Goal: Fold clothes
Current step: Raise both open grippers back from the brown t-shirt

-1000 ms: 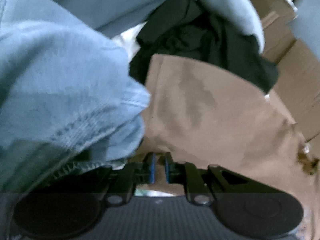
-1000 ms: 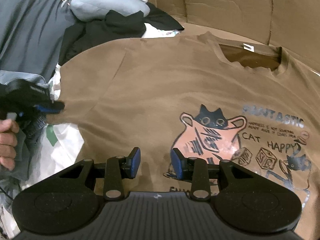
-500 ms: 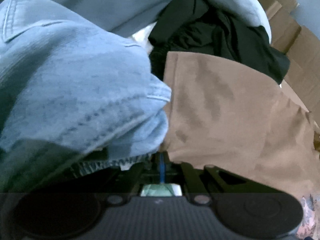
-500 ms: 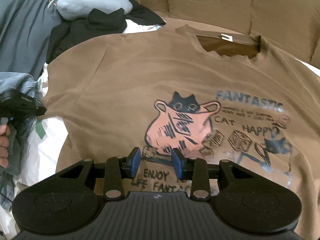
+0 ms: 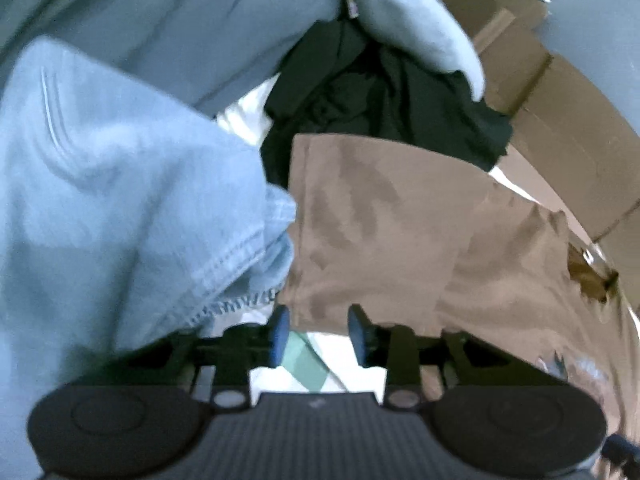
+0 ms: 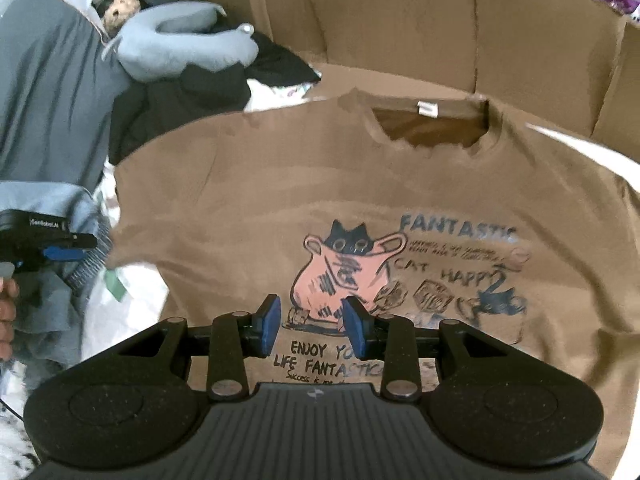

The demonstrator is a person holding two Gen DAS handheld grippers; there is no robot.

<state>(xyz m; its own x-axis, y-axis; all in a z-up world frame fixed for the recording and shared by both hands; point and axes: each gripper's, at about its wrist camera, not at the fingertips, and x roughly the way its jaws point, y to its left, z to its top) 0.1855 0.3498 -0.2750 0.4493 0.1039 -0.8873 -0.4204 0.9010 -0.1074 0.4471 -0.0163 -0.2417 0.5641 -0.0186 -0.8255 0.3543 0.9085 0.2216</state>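
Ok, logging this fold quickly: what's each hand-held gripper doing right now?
Left hand-held gripper: jaws opening, nothing between them.
Right hand-held gripper: open, empty.

A brown T-shirt (image 6: 360,192) lies spread front-up and mostly flat, its round neckline (image 6: 434,130) at the far side with a small white label inside. The chest carries a print of a black cat in a pink sack (image 6: 344,276), dice and another cat, with dark lettering around and below it. One sleeve (image 5: 372,224) reaches out sideways, lightly wrinkled, its hem just beside a heap of pale blue denim (image 5: 120,208) and touching a crumpled black garment (image 5: 380,100).
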